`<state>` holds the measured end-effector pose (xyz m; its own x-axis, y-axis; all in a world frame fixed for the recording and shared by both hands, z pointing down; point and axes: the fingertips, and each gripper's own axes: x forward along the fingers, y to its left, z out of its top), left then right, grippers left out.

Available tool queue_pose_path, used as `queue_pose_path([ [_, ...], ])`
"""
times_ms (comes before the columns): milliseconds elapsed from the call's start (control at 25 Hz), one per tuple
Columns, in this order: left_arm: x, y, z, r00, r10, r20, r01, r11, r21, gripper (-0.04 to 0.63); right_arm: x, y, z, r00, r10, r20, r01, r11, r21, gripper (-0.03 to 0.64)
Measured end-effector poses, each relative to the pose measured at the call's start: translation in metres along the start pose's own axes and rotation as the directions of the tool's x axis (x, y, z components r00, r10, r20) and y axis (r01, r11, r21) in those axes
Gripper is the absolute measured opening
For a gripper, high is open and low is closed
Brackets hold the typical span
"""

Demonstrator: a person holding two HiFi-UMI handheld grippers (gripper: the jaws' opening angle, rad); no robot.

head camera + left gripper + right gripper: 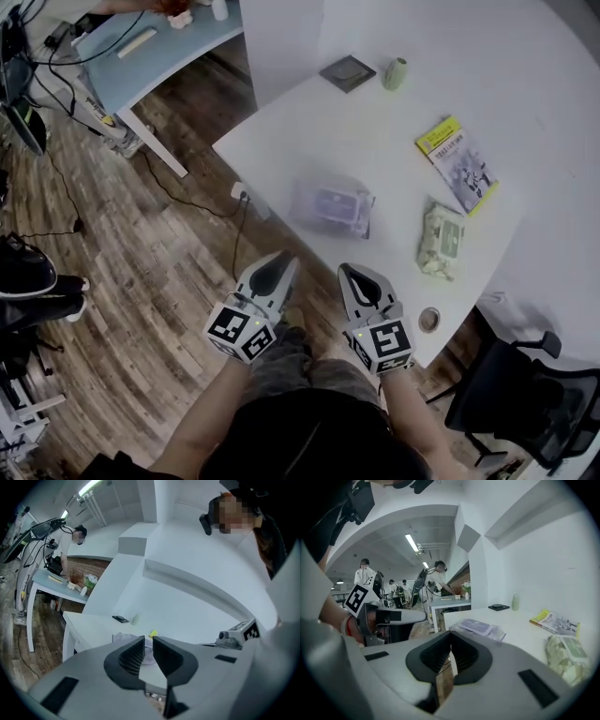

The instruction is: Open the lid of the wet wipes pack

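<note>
Purple wet wipes pack (330, 208) lies flat on the white counter (394, 159).
The left gripper (279, 264) has its fingers (132, 654) a tiny bit apart. The right gripper (356, 277) has its fingers (465, 654) together. Both hold nothing, near the pack but not touching it.

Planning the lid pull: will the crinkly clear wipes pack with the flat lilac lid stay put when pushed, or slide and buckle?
Probably slides: the clear wipes pack lies flat on the smooth white table, nothing pinning it. Its film looks wrinkled, so the body likely buckles; the lilac lid looks stiffer.
</note>
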<state>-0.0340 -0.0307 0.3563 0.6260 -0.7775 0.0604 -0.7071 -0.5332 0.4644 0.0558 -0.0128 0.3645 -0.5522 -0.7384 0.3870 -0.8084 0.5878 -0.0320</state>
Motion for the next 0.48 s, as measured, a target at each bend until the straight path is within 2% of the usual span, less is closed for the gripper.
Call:
queue_pose_path([
  [120,0.008,0.014,-0.005,1.0,-0.007,-0.029,0.007,1.0,-0.012,0.043,0.011,-0.004,0.003,1.0,-0.009,-0.011,0.008,1.0,-0.03,0.017],
  [200,0.014,0.02,-0.01,0.998,0.006,-0.064,-0.005,1.0,0.007,0.041,0.015,-0.006,0.004,1.0,-0.018,-0.024,0.016,0.996,-0.084,0.017],
  [280,0.019,0.026,-0.014,0.995,0.034,-0.09,-0.029,0.998,0.06,0.041,0.019,-0.011,0.003,0.999,-0.032,-0.04,0.024,0.984,-0.179,0.017],
  [400,0.027,0.037,-0.015,0.99,0.087,-0.111,-0.068,0.984,0.164,0.041,0.029,-0.018,0.006,0.998,-0.032,-0.046,0.015,0.942,-0.336,0.017],
  [480,0.032,0.044,-0.015,0.987,0.111,-0.12,-0.084,0.974,0.211,0.041,0.036,-0.021,0.007,0.998,-0.023,-0.063,-0.004,0.915,-0.402,0.017],
])
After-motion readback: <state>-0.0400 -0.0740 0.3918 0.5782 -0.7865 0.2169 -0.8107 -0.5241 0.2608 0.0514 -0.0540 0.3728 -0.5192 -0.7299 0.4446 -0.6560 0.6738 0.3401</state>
